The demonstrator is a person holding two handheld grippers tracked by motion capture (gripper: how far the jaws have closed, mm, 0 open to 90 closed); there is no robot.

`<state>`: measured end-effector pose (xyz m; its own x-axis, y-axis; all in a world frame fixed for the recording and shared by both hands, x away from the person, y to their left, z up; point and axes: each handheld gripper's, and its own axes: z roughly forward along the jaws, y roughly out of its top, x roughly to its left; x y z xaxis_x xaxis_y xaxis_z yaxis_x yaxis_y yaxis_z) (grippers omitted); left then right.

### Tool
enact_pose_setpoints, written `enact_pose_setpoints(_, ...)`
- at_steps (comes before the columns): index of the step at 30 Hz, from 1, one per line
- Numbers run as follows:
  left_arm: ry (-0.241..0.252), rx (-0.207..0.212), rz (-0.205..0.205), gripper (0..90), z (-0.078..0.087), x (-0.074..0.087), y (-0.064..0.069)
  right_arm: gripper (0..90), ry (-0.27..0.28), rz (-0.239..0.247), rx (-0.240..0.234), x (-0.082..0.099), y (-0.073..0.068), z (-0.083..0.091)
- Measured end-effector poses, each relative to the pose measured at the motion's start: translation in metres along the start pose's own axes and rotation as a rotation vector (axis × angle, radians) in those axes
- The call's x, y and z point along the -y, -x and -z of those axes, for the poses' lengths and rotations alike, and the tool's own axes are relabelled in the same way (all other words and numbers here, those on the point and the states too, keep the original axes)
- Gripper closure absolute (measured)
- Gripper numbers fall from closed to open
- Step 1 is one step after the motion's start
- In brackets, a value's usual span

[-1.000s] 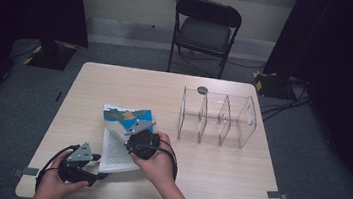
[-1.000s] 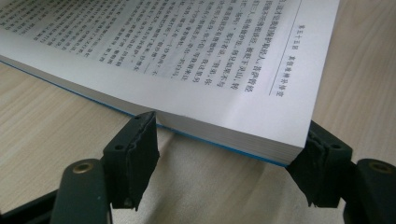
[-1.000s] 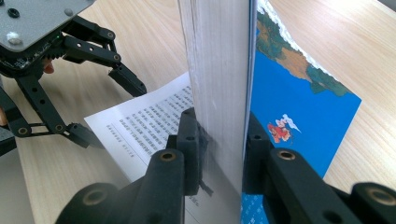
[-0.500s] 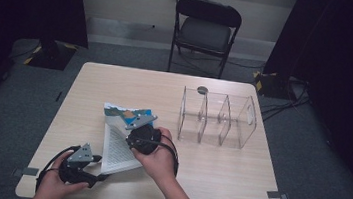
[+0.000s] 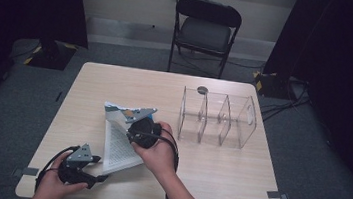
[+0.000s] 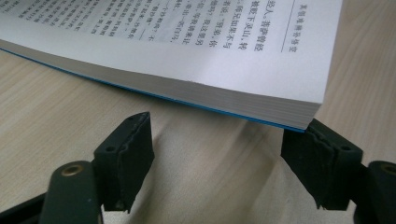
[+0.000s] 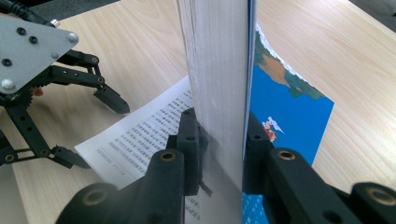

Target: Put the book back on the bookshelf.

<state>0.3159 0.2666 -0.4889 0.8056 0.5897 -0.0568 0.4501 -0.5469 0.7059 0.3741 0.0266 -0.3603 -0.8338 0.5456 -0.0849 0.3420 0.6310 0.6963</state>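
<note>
Open paperback book (image 5: 118,145), lower centre-left of the wooden table (image 5: 226,175). Right gripper (image 7: 219,135): jaws clamped on a block of pages and blue cover. Left gripper (image 6: 229,154), lower left: jaws just opening, apart, book corner between them, unpressed.

A clear divided rack (image 5: 217,118) on the table (image 5: 236,172), chair (image 5: 205,30) behind

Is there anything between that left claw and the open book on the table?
Nothing visible. The left gripper has just been opening its jaws right at the book, with bare table between them. The right gripper already clamps the book's raised half.
</note>
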Motion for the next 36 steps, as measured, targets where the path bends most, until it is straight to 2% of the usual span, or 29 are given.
enact_pose_setpoints(2, 0.001, -0.010, -0.003, 23.5, -0.001, 0.000, 0.000, 74.6, -0.004, -0.006, -0.001, -0.004, 0.000, 0.000)
enact_pose_setpoints(4, -0.004, 0.003, 0.008, 22.8, -0.003, 0.001, 0.001, 74.6, -0.004, -0.006, 0.002, -0.005, 0.001, 0.000)
enact_pose_setpoints(6, -0.013, -0.015, -0.012, 22.6, -0.004, 0.001, 0.000, 74.6, -0.005, -0.005, -0.001, -0.006, 0.001, 0.000)
enact_pose_setpoints(9, 0.010, -0.014, 0.018, 24.3, -0.006, 0.001, -0.001, 74.6, -0.014, -0.007, -0.002, -0.006, 0.001, 0.000)
enact_pose_setpoints(16, 0.010, -0.048, 0.000, 23.4, -0.010, -0.002, -0.002, 74.5, -0.020, -0.001, -0.006, -0.002, -0.003, -0.001)
enact_pose_setpoints(17, 0.018, -0.052, 0.007, 23.8, -0.011, -0.002, -0.002, 74.5, -0.019, -0.002, -0.002, -0.001, -0.003, -0.001)
enact_pose_setpoints(18, 0.018, -0.062, -0.008, 26.9, -0.010, -0.002, -0.004, 74.5, -0.018, 0.004, -0.012, 0.000, -0.004, -0.002)
enact_pose_setpoints(20, 0.044, -0.056, 0.034, 27.9, -0.010, -0.002, -0.005, 74.5, -0.021, 0.008, -0.013, 0.003, -0.005, -0.002)
enact_pose_setpoints(21, 0.049, -0.058, 0.033, 26.3, -0.009, -0.003, -0.007, 74.5, -0.018, 0.012, -0.013, 0.004, -0.006, -0.002)
enact_pose_setpoints(22, 0.058, -0.055, 0.049, 25.7, -0.009, -0.003, -0.007, 74.5, -0.023, 0.014, -0.015, 0.005, -0.007, -0.002)
enact_pose_setpoints(23, 0.064, -0.054, 0.044, 25.7, -0.008, -0.004, -0.008, 74.4, -0.022, 0.019, -0.015, 0.007, -0.007, -0.002)
enact_pose_setpoints(25, 0.082, -0.046, 0.071, 25.6, -0.008, -0.004, -0.007, 74.4, -0.022, 0.024, -0.019, 0.010, -0.009, -0.003)
enact_pose_setpoints(27, 0.073, -0.044, 0.061, 25.4, -0.007, -0.004, -0.009, 74.3, -0.035, 0.032, -0.021, 0.014, -0.012, -0.005)
enact_pose_setpoints(33, 0.059, -0.026, 0.076, 25.0, -0.012, -0.005, -0.011, 73.8, -0.045, 0.050, -0.032, 0.027, -0.021, -0.014)
enact_pose_setpoints(35, 0.058, -0.037, 0.086, 24.8, -0.013, -0.005, -0.010, 73.4, -0.048, 0.049, -0.034, 0.032, -0.023, -0.016)
enact_pose_setpoints(36, 0.069, -0.026, 0.087, 24.6, -0.013, -0.004, -0.011, 73.3, -0.049, 0.051, -0.039, 0.035, -0.023, -0.018)
